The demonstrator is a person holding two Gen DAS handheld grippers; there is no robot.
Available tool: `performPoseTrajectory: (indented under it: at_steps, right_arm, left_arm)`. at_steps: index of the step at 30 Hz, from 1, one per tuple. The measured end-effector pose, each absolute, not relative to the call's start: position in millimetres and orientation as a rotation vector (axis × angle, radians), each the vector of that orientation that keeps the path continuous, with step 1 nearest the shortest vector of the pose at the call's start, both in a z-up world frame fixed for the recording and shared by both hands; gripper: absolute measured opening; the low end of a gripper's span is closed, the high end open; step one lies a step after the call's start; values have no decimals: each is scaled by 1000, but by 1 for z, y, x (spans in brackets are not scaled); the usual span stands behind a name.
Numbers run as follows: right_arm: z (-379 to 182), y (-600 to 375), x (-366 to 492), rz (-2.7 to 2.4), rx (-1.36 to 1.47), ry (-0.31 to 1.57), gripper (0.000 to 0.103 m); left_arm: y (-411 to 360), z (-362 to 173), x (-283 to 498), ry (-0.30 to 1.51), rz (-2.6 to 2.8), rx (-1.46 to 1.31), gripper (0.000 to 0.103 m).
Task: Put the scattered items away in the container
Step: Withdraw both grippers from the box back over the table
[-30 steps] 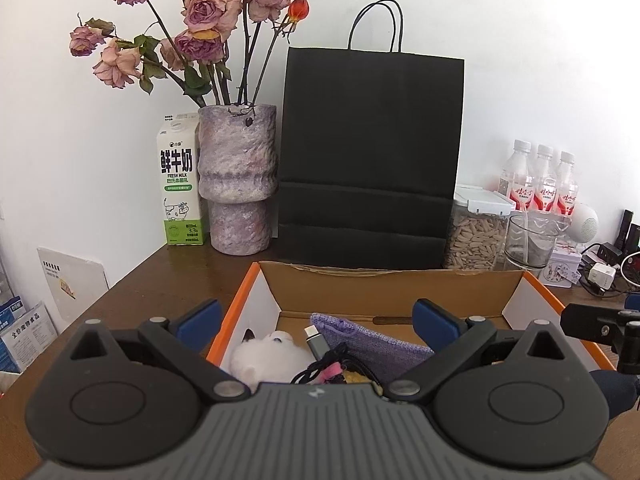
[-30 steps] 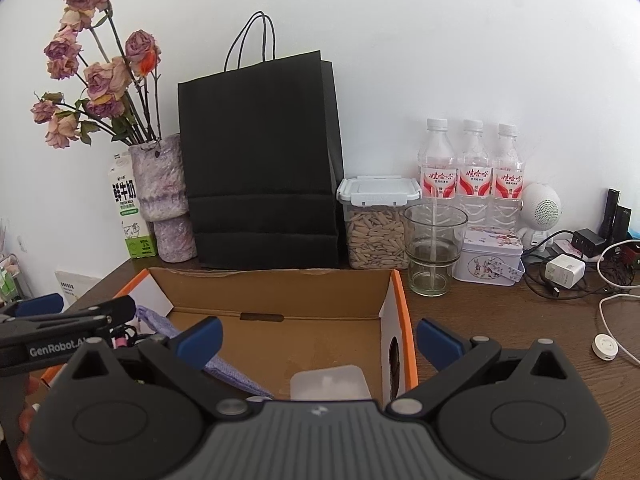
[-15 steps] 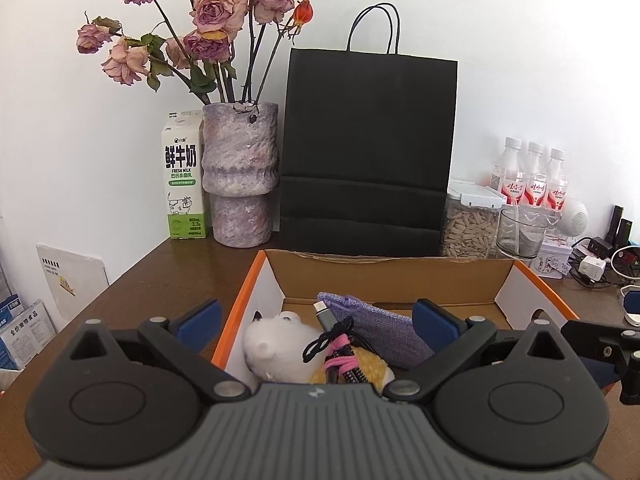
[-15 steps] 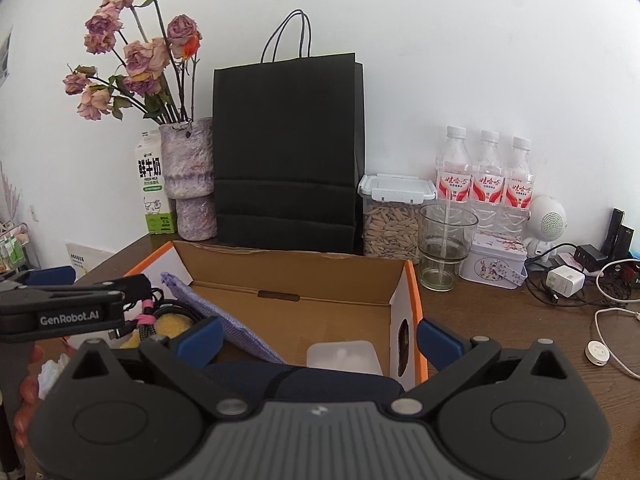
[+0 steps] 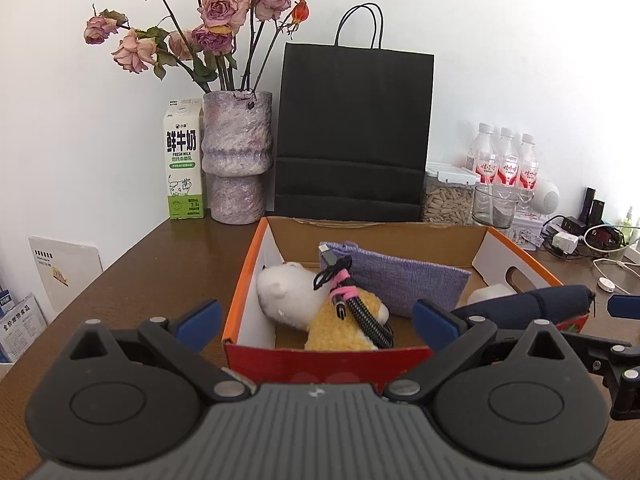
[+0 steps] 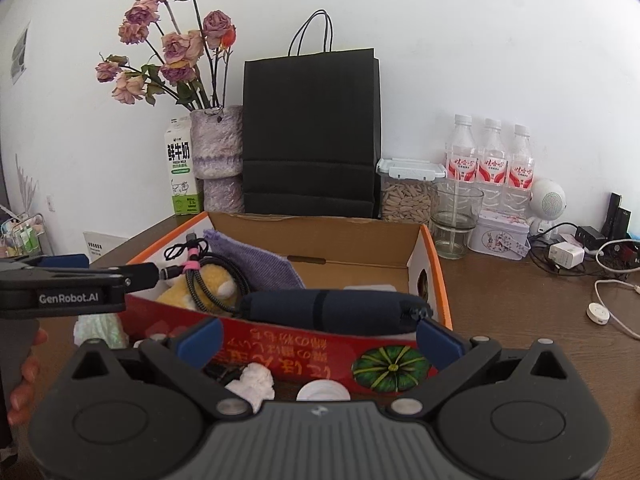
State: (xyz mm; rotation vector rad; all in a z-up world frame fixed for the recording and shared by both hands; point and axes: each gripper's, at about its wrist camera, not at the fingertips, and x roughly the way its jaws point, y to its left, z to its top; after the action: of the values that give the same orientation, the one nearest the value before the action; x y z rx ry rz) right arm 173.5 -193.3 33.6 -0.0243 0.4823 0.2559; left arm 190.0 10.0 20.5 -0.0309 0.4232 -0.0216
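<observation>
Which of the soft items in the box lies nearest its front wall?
The dark navy pouch, lying lengthwise just behind the red front wall; the plush toy and purple knitted pouch sit farther back.

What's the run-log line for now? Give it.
left claw open | right claw open | navy roll at box front | tissue, cap outside box

A cardboard box (image 6: pixel 434 280) with orange rims, white sides and a red front printed with a green striped pumpkin (image 6: pixel 390 366) holds a lilac knitted pouch (image 5: pixel 404 280), a white-and-yellow plush toy (image 5: pixel 316 308), a black braided cable (image 5: pixel 362 316) tied in pink, and a navy pouch (image 6: pixel 324 310).
</observation>
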Motion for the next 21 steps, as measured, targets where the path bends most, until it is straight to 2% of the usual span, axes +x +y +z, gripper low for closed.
performPoseTrajectory:
  at_steps: [21]
  right_arm:
    - [-16,-188,115,258,-61,621,103]
  left_arm:
    - [29,-14,127,527,-33,-5,103]
